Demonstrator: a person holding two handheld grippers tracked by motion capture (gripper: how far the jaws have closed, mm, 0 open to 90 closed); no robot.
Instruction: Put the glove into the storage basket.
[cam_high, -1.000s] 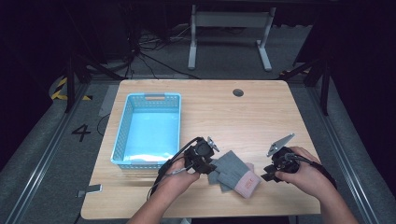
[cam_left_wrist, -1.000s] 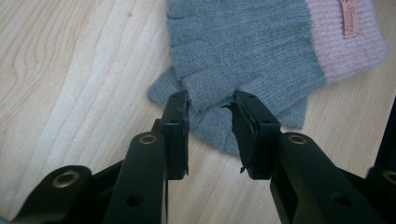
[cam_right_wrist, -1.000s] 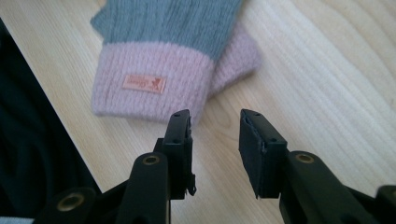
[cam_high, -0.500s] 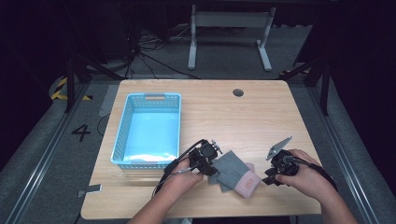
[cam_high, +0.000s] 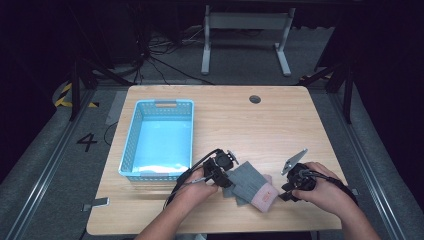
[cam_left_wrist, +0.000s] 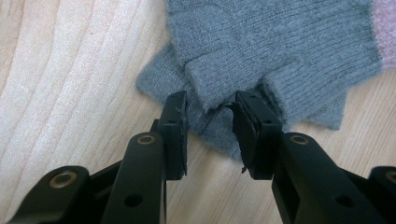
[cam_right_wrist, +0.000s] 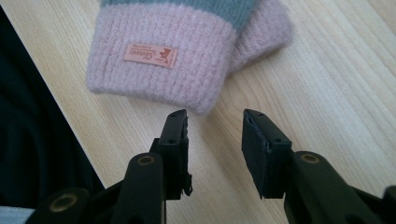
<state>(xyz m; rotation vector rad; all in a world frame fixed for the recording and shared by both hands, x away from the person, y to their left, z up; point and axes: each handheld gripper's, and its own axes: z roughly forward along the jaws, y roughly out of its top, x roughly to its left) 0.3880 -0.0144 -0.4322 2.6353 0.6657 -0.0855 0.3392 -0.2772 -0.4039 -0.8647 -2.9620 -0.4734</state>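
A pair of grey knitted gloves (cam_high: 248, 183) with pink cuffs (cam_right_wrist: 163, 65) lies stacked near the table's front edge, between my two grippers. My left gripper (cam_high: 226, 176) sits at the grey finger end, jaws open, with a glove fingertip (cam_left_wrist: 215, 88) just reaching into the gap between them (cam_left_wrist: 210, 121). My right gripper (cam_high: 286, 192) is open just short of the pink cuffs (cam_high: 263, 195), nothing between its jaws (cam_right_wrist: 215, 135). The top cuff carries a small sewn label (cam_right_wrist: 150, 55).
A light blue plastic basket (cam_high: 131, 142) stands empty on the left half of the wooden table (cam_high: 250, 125). A round cable hole (cam_high: 255, 99) sits at the table's back. The table's front edge (cam_right_wrist: 60, 121) runs close beside the cuffs.
My left gripper has moved right onto the grey finger end of the gloves. The right gripper has edged slightly nearer the cuffs.
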